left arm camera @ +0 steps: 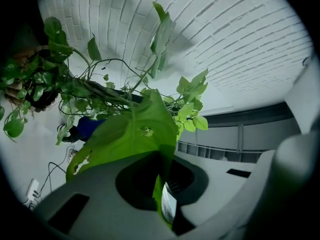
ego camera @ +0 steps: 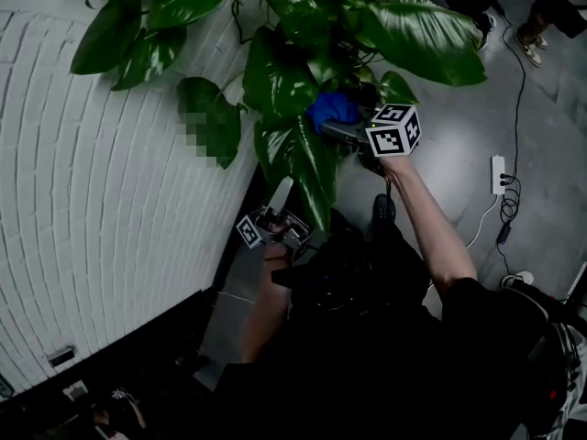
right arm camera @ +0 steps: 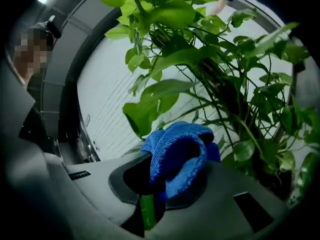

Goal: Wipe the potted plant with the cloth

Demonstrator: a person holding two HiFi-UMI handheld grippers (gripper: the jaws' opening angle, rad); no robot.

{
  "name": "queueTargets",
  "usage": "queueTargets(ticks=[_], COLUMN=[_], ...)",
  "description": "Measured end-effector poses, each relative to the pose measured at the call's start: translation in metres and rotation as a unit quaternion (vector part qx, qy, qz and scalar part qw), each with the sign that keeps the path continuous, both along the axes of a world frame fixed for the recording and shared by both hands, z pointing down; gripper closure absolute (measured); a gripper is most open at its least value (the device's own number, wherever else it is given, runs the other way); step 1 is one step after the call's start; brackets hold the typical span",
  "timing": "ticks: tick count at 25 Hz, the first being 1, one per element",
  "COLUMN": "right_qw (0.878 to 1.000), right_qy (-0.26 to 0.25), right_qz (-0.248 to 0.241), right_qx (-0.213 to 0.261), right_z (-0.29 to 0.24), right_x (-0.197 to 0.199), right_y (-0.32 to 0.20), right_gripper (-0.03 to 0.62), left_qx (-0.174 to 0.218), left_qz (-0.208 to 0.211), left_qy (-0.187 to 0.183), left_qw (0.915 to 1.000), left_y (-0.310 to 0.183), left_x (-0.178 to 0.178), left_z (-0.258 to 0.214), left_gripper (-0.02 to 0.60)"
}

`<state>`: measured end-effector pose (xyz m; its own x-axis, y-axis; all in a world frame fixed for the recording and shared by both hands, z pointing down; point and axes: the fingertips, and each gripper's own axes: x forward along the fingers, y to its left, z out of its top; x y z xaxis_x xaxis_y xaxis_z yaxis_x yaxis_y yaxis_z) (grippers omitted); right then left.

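Head view: left tongs [ego camera: 282, 192] pinch glossy leaf [ego camera: 309, 161]; right tongs [ego camera: 352, 128] clamp bunched blue cloth [ego camera: 330, 110].

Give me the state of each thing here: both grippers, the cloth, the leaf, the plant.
left gripper, jaws shut on the tip of a large leaf
right gripper, jaws shut on the blue cloth
blue cloth, bunched, up among the leaves
large leaf, held out by its tip
potted plant, stems trailing beside the white brick wall
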<state>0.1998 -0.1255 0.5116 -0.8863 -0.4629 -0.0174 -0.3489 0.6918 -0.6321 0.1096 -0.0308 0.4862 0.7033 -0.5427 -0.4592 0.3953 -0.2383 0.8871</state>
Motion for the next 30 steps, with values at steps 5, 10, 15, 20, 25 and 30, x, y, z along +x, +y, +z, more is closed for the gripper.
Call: queueTargets(ticks=[5,10,15,20,25,30], right_qw=[0.998,0.995,0.997,0.994,0.989,0.989], right_qy=[-0.023,0.019,0.061,0.075,0.109,0.133], right_qz=[-0.052,-0.100,-0.049,0.033,0.030,0.024], right_qx=[-0.007,-0.016,0.013,0.078,0.091,0.066], right_z=[0.014,0.039,0.022,-0.050,-0.075,-0.061], right_x=[-0.024,-0.043,0.004,0.055,0.027,-0.007], right_y=[0.073,0.140,0.151,0.102,0.043,-0.023], right_gripper=[0.534,0.534,0.534,0.534,0.534,0.534], left_qx=[-0.001,0.000,-0.006,-0.001,0.017,0.027], left_qz=[-0.002,-0.006,0.010,0.027,0.034,0.044], left_qy=[0.021,0.029,-0.030,-0.102,-0.151,-0.183], left_qw=[0.9998,0.9996,0.9995,0.9944,0.9878,0.9817], left_y=[-0.001,-0.002,0.003,0.006,0.010,0.012], left_x=[-0.004,-0.005,-0.001,0.005,0.010,0.011], left_z=[-0.003,-0.007,0.011,0.030,0.034,0.035], left_gripper=[0.558,0.558,0.558,0.558,0.558,0.558])
